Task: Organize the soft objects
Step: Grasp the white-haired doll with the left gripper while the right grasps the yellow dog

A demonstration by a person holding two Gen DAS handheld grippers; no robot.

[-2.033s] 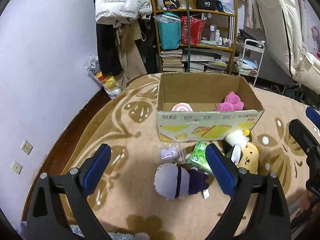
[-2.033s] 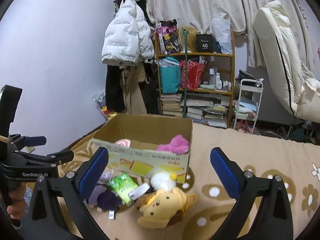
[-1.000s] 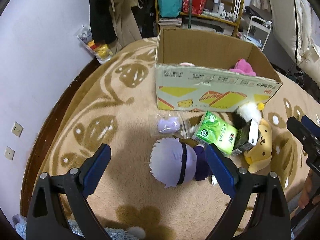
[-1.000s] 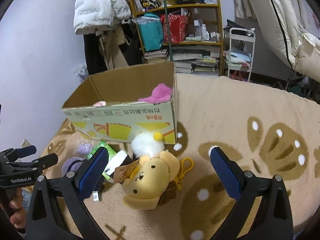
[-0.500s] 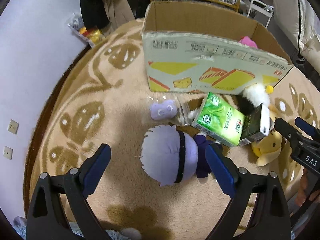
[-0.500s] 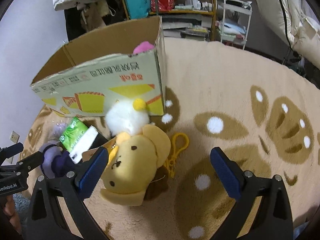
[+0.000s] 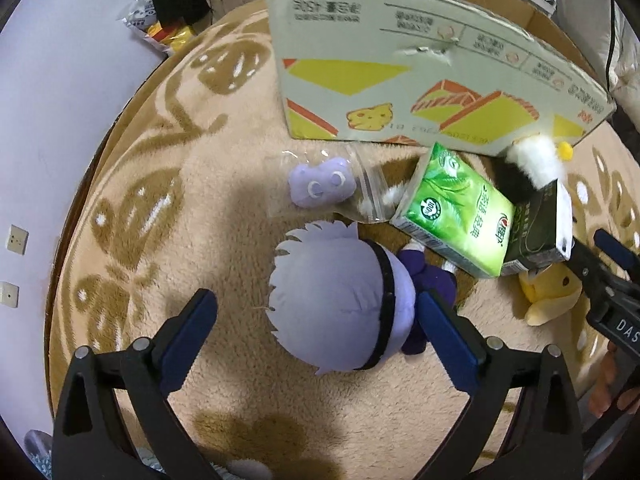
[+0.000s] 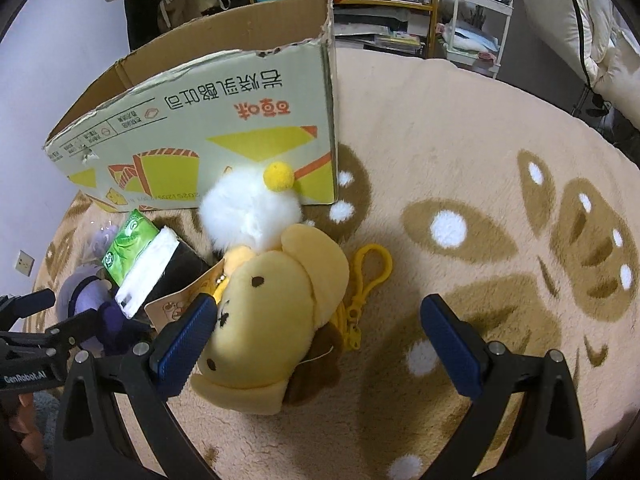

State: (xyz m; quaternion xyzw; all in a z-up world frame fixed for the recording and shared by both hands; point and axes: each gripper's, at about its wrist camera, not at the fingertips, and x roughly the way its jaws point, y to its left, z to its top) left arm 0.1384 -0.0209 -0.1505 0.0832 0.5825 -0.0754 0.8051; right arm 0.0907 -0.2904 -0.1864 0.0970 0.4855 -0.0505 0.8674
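Observation:
A lavender-headed plush doll [image 7: 340, 300] with a dark purple body lies on the rug. My left gripper [image 7: 316, 336] is open and hangs just above it, a finger on each side of its head. A yellow dog plush [image 8: 276, 312] with a yellow clip lies on the rug; it also shows in the left wrist view [image 7: 548, 296]. My right gripper [image 8: 316, 336] is open, its left finger [image 8: 184, 336] close against the dog's face. A white fluffy plush [image 8: 250, 212] and a small bagged purple plush [image 7: 322, 186] lie near the cardboard box [image 7: 420, 80].
A green tissue pack [image 7: 456, 216] and a dark carton [image 7: 540, 228] lie between the two plush toys. The box also stands in the right wrist view [image 8: 208, 128]. Shelves and a cart [image 8: 476, 8] stand behind. A wall [image 7: 60, 100] borders the rug's left edge.
Both grippers have come down and forward toward the rug. The lavender doll now sits between the left fingers, and the yellow dog now reaches the right gripper's left finger.

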